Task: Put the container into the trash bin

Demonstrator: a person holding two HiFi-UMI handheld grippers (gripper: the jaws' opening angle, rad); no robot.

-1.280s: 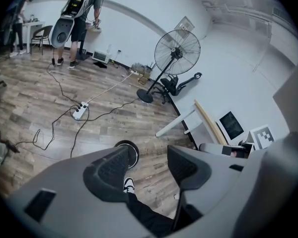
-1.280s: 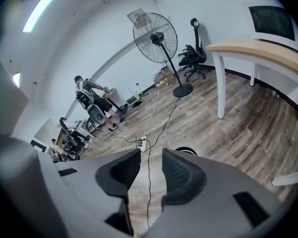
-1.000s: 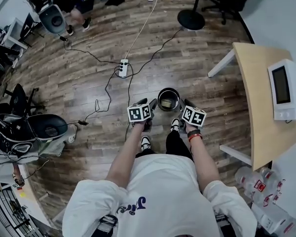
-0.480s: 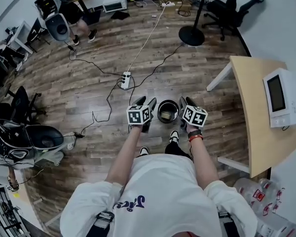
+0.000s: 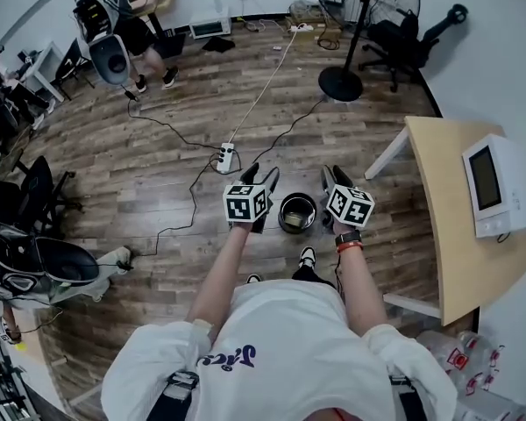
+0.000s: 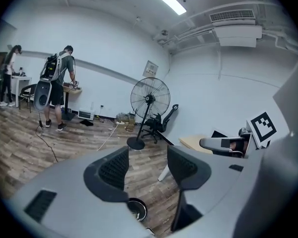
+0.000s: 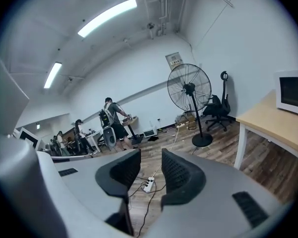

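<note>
A small round metal trash bin [image 5: 297, 211] stands on the wood floor just ahead of my feet, with something pale lying in it; I cannot tell what. My left gripper [image 5: 260, 175] is held just left of the bin and my right gripper [image 5: 333, 175] just right of it. Both are raised and point forward across the room. In the left gripper view the left gripper [image 6: 148, 165] stands open with nothing between its jaws, and the trash bin [image 6: 136, 209] shows below them. In the right gripper view the right gripper [image 7: 149, 170] is also open with nothing in it.
A power strip [image 5: 227, 157] with cables lies on the floor ahead. A standing fan [image 5: 342, 82] is further back. A wooden table [image 5: 460, 209] with a microwave [image 5: 495, 187] is to the right. Office chairs stand left, a person [image 5: 114, 24] at the back, bottles [image 5: 473, 358] at lower right.
Both grippers have lifted and now point out over the room instead of down beside the bin. The bin now sits closer to my feet in the head view.
</note>
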